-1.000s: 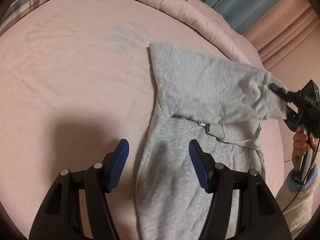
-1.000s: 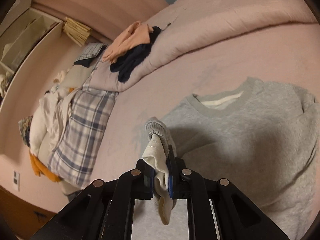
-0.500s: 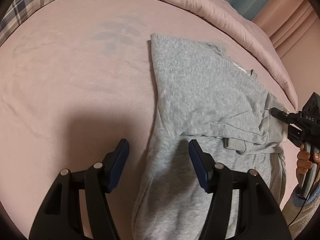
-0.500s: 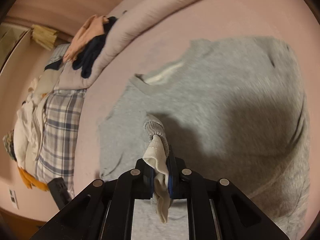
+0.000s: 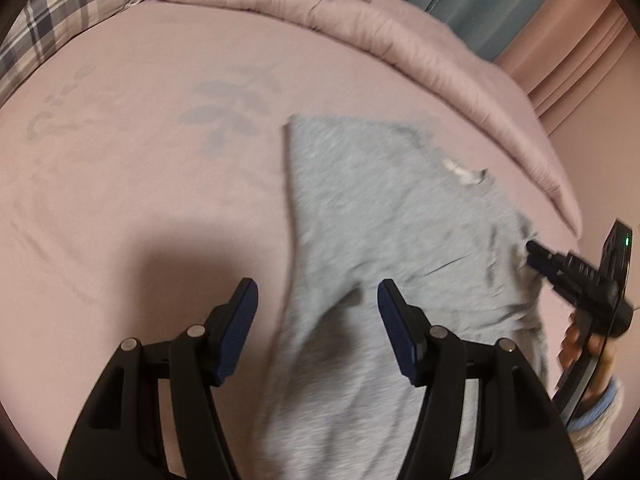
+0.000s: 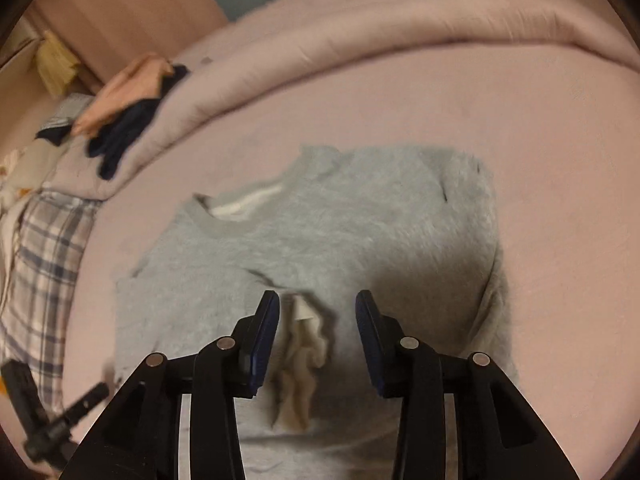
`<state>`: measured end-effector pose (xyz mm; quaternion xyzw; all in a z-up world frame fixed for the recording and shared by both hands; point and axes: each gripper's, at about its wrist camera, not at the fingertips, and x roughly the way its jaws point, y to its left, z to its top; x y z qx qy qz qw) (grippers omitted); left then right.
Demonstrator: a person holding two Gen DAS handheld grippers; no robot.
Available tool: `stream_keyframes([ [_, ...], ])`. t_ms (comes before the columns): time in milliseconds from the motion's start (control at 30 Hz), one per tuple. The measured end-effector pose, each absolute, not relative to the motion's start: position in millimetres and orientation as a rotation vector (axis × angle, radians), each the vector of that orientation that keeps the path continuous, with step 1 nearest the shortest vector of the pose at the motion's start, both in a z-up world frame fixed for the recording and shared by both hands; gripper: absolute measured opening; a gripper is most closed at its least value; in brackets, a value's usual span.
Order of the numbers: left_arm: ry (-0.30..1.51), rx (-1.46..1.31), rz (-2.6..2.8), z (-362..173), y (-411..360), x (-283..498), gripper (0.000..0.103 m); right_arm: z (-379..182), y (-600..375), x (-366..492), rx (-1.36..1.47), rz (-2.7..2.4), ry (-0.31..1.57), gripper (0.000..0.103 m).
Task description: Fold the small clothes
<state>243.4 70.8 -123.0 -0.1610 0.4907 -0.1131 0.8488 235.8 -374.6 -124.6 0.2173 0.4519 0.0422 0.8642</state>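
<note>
Left wrist view: my left hand-held gripper (image 5: pixel 318 304) hangs with its blue-padded fingers spread wide, gripping nothing, above the near part of the grey sweatshirt (image 5: pixel 372 216). Sweatshirt lies flat on the pink bed sheet (image 5: pixel 132 184), its straight left edge running away from me, one sleeve folded across the body. My right hand-held gripper (image 5: pixel 534 250) shows at the far right edge of this view, tip at the sweatshirt's right side; motion blur there, so I cannot tell from here whether it touches the cloth.

Right wrist view: my right hand-held gripper (image 6: pixel 318 316) has its fingers parted, holding nothing. Sleeve cuff (image 6: pixel 300 356), pale inner side up and rumpled, lies between and just below the fingers on the sweatshirt's body. Neckline with white inner band (image 6: pixel 246 204) points up-left.

Other items: pink duvet (image 6: pixel 360 40) bunched along the far edge of the bed; dark and peach garments (image 6: pixel 128 120) piled on it; plaid pillow (image 6: pixel 40 264) at the left; teal curtain (image 5: pixel 480 12) behind the bed
</note>
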Motion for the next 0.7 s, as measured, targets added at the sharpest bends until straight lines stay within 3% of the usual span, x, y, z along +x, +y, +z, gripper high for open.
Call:
stream_keyframes([
  [133, 1.016, -0.342, -0.267, -122, 50, 247, 0.059, -114, -348, 215, 0.414, 0.291, 0.882, 0.039],
  [233, 1.047, -0.292, -0.261, -132, 34, 252, 0.043, -121, -328, 207, 0.341, 0.357, 0.890, 0.032],
  [333, 1.126, -0.252, -0.222, -153, 29, 261, 0.041, -154, -326, 217, 0.313, 0.320, 1.010, 0.026],
  [367, 1.124, -0.252, -0.222, -153, 29, 261, 0.041, -156, -325, 219, 0.321, 0.310, 1.010, 0.016],
  [433, 1.119, -0.274, -0.216, -146, 31, 258, 0.041, -154, -335, 218, 0.367, 0.296, 1.010, 0.015],
  [533, 1.100, -0.320, -0.246, -131, 39, 238, 0.045, -139, -341, 203, 0.377, 0.289, 1.007, 0.026],
  [600, 1.083, -0.323, -0.254, -124, 42, 222, 0.051, -127, -342, 180, 0.360, 0.308, 0.981, 0.042],
  [667, 1.064, -0.343, -0.250, -117, 49, 198, 0.067, -120, -338, 158, 0.367, 0.332, 0.967, 0.047],
  [700, 1.058, -0.358, -0.246, -115, 52, 189, 0.068, -118, -341, 145, 0.373, 0.336, 0.966, 0.048],
])
